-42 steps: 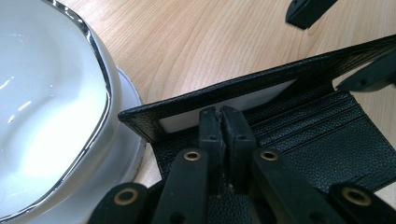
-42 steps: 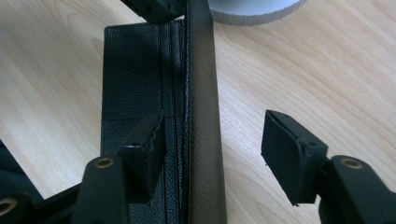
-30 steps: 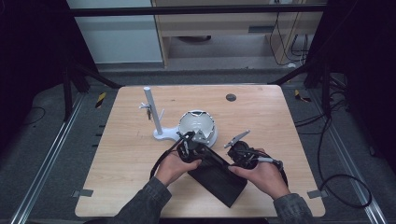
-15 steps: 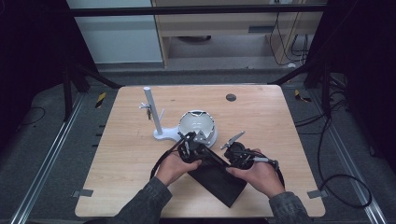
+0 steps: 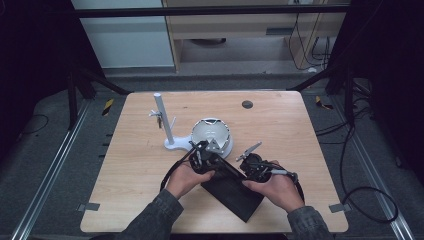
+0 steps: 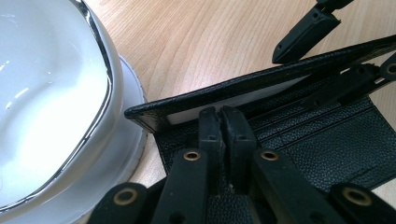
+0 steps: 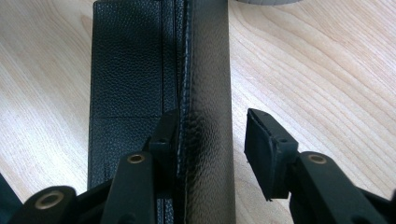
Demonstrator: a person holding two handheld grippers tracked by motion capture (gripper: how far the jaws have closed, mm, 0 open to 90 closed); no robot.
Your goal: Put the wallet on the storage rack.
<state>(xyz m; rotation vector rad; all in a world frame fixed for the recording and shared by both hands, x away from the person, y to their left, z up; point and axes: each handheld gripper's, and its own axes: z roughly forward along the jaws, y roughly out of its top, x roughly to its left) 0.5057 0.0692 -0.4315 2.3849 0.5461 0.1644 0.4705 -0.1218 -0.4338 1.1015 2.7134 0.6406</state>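
A black leather wallet (image 5: pixel 234 194) lies open on the wooden table (image 5: pixel 300 130), with one flap (image 6: pixel 261 86) raised on edge. My left gripper (image 5: pixel 214 162) is shut, its tips (image 6: pixel 222 130) down on the wallet's inner face just below that flap. Whether they pinch a thin layer I cannot tell. My right gripper (image 5: pixel 248 163) straddles the raised flap (image 7: pixel 208 93). Its jaws have just been closing. One pad (image 7: pixel 164 128) touches the flap's inner side, the other pad (image 7: pixel 261 140) stands a little off the outer side. The right gripper's jaws (image 6: pixel 303 32) show beyond the flap in the left gripper view.
A white bowl (image 5: pixel 212 132) sits right behind the wallet, close beside my left gripper (image 6: pixel 46 93). A white stand with an upright post (image 5: pixel 165 122) is left of it. A small dark round spot (image 5: pixel 247 104) lies near the far edge.
The right hand has edged slightly left toward the left gripper. The left hand and the wallet have kept their place.
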